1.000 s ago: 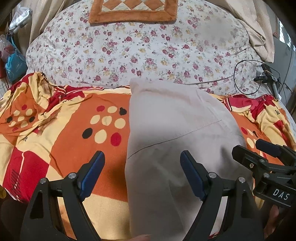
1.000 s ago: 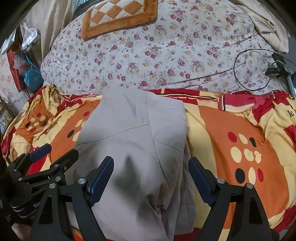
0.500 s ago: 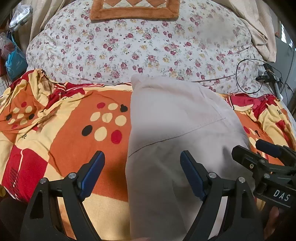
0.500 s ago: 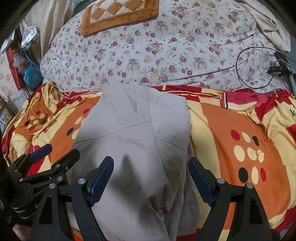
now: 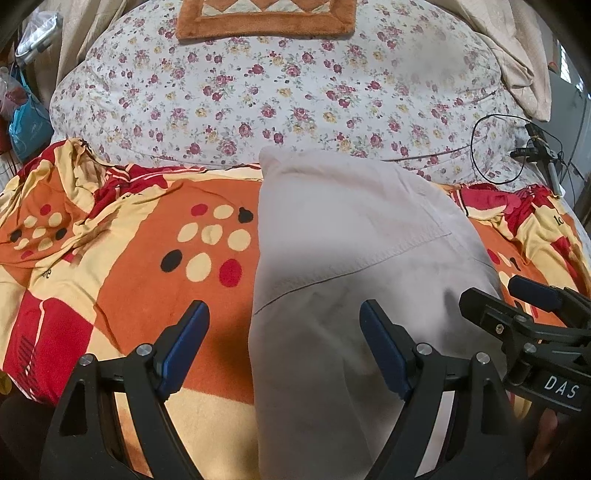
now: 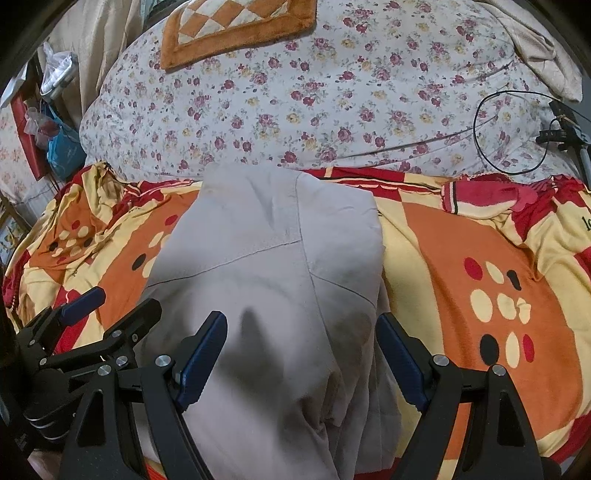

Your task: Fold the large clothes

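One grey garment (image 5: 343, 258) lies at centre on one orange blanket (image 5: 122, 266). One floral quilt (image 5: 280, 92) sits at 12 o'clock, with one orange mat (image 5: 266, 18) on it. One black cable (image 5: 496, 147) loops at 2 o'clock. One blue bag (image 5: 27, 127) hangs at 10 o'clock. Two grippers: left (image 5: 282, 347), right (image 6: 301, 362).

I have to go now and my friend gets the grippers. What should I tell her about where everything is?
Left gripper: open, holding nothing, over the garment's left edge.
Right gripper: open, holding nothing, over the garment's right part.
Garment: beige, lying as a long narrow strip on the orange blanket, its far end by the flowery quilt.
Done: looks already folded lengthwise, with layers showing at its right edge.
Left: probably fold it across to make it shorter, then tidy it.
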{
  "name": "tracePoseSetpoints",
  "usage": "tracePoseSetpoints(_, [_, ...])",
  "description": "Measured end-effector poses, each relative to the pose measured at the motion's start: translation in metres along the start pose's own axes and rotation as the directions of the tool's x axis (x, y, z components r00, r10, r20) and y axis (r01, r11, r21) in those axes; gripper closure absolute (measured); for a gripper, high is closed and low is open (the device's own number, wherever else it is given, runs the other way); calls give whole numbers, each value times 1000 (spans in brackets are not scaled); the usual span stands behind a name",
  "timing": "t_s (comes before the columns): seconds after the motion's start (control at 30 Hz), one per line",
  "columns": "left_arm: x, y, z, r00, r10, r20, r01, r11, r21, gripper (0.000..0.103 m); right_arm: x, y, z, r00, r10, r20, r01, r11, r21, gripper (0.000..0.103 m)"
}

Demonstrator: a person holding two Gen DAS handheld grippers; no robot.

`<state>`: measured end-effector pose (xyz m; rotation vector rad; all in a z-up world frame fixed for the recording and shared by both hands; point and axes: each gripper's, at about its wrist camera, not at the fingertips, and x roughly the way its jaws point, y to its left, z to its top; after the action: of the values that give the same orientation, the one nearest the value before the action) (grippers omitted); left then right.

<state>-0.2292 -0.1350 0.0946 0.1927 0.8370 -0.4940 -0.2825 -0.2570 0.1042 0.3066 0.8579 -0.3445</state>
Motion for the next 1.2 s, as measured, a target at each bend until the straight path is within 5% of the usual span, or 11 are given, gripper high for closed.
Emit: tracePoseSetpoints(1.2, [9, 5, 1, 1000, 6, -9, -6, 1000, -5, 19, 10, 3, 2, 1000, 2, -17, -2, 1000, -1, 19])
